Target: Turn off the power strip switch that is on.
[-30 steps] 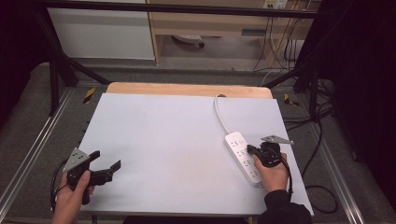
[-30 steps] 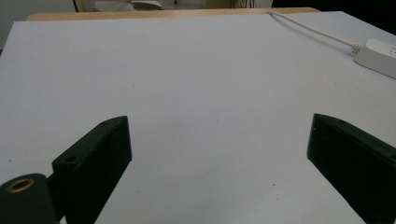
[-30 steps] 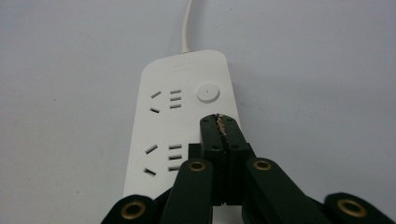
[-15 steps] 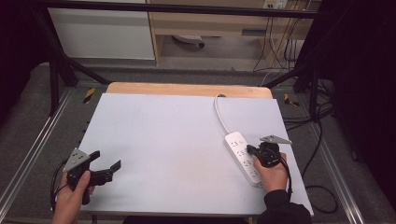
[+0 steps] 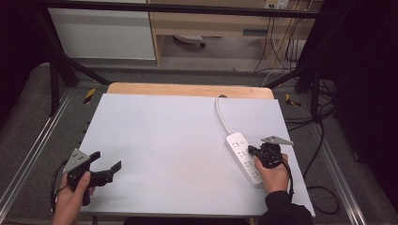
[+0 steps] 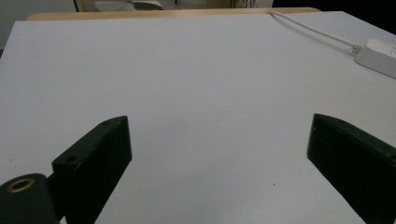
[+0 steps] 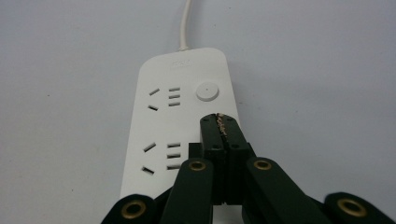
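Now the right tool (image 7: 219, 122), pressed together, is poised just short of the strip's (image 7: 180, 121) button (image 7: 207, 91); if misaimed, the strip could be shoved aside.

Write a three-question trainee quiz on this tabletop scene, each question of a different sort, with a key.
1. True or false: the right gripper has its black jaws shut together over the white plastic power strip.
2. Multiple choice: where does the strip's white cable leave the white table top? A) over the far edge B) over the near edge C) over the left edge.
3. Fill in: the left gripper stands with its jaws ____, with bare table between them.

Key: 1 true. 2 A. 3 open. In the right gripper view the closed tips sit just short of the strip's round button; whether they touch the strip cannot be told.
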Tool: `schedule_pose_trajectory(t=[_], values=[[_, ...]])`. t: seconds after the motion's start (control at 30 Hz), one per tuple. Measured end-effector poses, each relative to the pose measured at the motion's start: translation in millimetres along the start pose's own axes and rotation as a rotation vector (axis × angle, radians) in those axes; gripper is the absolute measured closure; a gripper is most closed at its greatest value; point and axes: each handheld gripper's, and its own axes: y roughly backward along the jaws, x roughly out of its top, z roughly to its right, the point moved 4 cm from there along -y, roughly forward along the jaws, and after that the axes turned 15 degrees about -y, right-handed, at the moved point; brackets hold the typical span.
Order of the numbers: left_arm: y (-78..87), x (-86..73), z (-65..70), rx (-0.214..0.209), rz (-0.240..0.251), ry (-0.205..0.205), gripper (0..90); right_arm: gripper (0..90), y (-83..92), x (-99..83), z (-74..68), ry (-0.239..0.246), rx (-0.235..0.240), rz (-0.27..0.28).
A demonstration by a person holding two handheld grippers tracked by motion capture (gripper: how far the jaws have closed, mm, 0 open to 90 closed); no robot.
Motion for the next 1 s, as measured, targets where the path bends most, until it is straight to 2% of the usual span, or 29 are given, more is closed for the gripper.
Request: schedule_pose_trajectory(t=[0.77, 0.93, 1.0], values=[[-0.5, -1.0, -0.9, 0.002, -0.009, 0.001, 6.5, 90.0, 0.2, 0.0, -0.1, -0.011, -0.003, 0.006], [-0.1, -0.7, -0.9, 0.004, -0.006, 0.001, 6.4, 90.0, 0.7, 0.5, 0.7, -0.013, 0.006, 0.009], [0.0, -0.9, -1.0, 0.003, -0.009, 0.000, 6.5, 90.0, 2.1, 1.1, -0.2, -0.031, 0.022, 0.011]])
